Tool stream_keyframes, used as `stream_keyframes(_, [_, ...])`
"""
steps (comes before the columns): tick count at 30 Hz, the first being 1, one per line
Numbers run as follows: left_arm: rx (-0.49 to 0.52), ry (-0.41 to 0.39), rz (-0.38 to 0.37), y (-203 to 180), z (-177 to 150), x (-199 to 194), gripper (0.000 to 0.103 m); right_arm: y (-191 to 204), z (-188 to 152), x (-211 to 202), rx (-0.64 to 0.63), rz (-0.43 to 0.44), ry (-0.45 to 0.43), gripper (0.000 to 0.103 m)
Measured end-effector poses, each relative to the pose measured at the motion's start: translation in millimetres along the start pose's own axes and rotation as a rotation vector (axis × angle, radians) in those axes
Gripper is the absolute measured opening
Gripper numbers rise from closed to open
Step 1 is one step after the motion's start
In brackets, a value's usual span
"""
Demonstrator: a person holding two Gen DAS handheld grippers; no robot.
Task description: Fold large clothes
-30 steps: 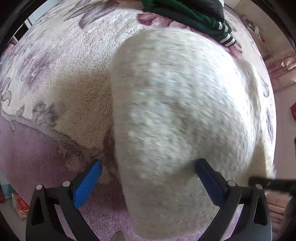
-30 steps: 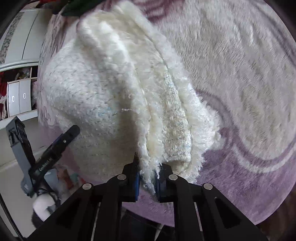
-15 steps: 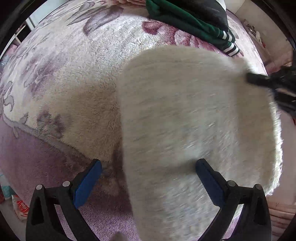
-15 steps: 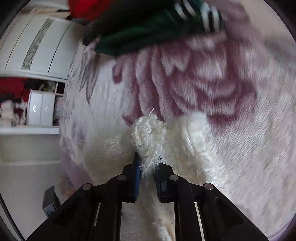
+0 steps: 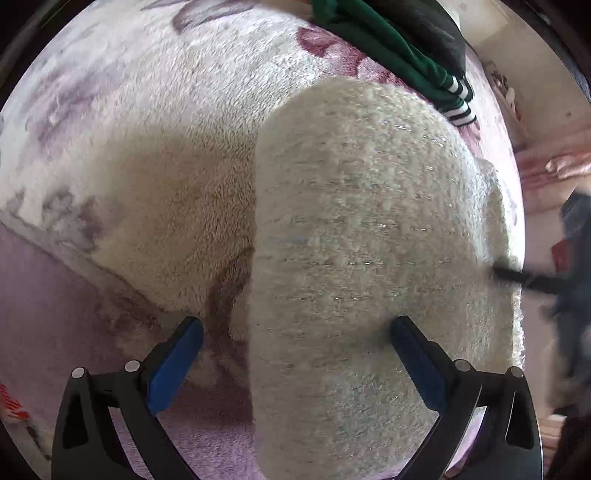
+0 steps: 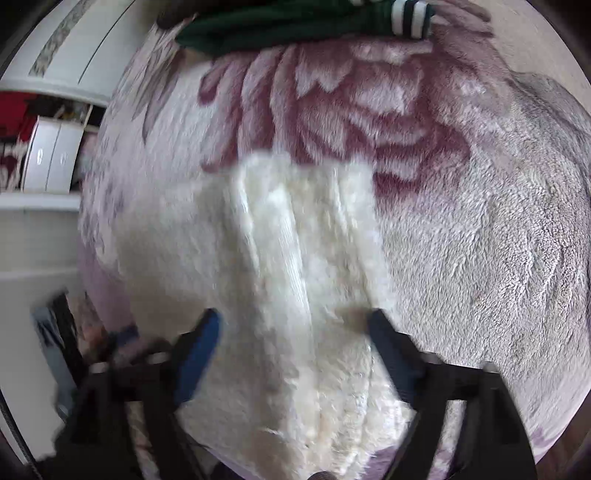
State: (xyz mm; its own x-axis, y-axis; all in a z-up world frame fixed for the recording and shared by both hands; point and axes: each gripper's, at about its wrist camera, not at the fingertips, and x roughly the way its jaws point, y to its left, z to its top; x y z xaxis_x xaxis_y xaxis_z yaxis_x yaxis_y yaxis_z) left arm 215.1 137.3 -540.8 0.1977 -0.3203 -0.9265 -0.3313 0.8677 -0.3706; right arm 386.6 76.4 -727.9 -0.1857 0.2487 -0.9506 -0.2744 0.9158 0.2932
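Note:
A cream fuzzy sweater (image 5: 369, 221) lies folded on the floral plush blanket (image 5: 147, 129). My left gripper (image 5: 295, 326) hangs open over its near edge, its blue pads wide apart and pressing nothing. In the right wrist view the same sweater (image 6: 303, 258) lies in thick folds under my right gripper (image 6: 294, 317). That gripper's jaws are opening, with the cloth between them but free of the pads. The right gripper's dark tip (image 5: 517, 275) also shows at the sweater's right edge in the left wrist view.
A green garment with striped cuffs (image 5: 391, 48) and a black one (image 5: 424, 26) are piled at the blanket's far side, also seen as the green garment (image 6: 295, 26). White drawers (image 6: 51, 158) stand beyond the bed's left edge.
My right gripper carried the sweater's edge across, then let it go and its jaws spread wide. The sweater now lies flat. The left gripper stayed open and shifted a little.

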Motion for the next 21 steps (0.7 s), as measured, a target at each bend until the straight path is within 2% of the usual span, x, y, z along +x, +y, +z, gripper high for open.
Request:
stream_keyframes(2, [-0.017,0.006,-0.046,5,1,4,0.103,-13,-4,18,-0.01,0.041,0.02,0.103])
stream_keyframes(5, [-0.037,0.001,-0.146,13,4,15,0.103,-47,1,47,0.074,0.314,0.082,0.103])
stream_keyframes(8, [-0.068,-0.014,-0.309,22,12,27,0.103,-64,4,70,0.075,0.531,0.132,0.103])
stream_keyframes(11, [-0.077,-0.047,-0.402,26,18,33,0.103,-59,6,75,0.008,0.612,0.132,0.103])
stream_keyframes(12, [-0.076,-0.077,-0.408,26,21,31,0.102,-53,6,75,-0.011,0.619,0.128,0.103])
stream_keyframes(13, [-0.072,-0.096,-0.414,25,23,29,0.091,-50,4,75,-0.017,0.635,0.122,0.103])
stream_keyframes(14, [-0.07,-0.12,-0.407,21,27,24,0.086,-46,2,75,-0.016,0.636,0.111,0.102])
stream_keyframes(15, [-0.074,-0.129,-0.396,20,29,21,0.08,-44,0,73,0.0,0.645,0.096,0.098])
stream_keyframes(16, [-0.079,-0.139,-0.39,19,31,16,0.071,-46,-4,71,0.037,0.675,0.083,0.084])
stream_keyframes(17, [-0.081,-0.145,-0.388,20,32,10,0.069,-49,-8,69,0.081,0.706,0.071,0.071])
stream_keyframes(21, [-0.063,-0.139,-0.371,11,40,-13,0.068,-48,-29,49,0.18,0.756,0.046,0.059])
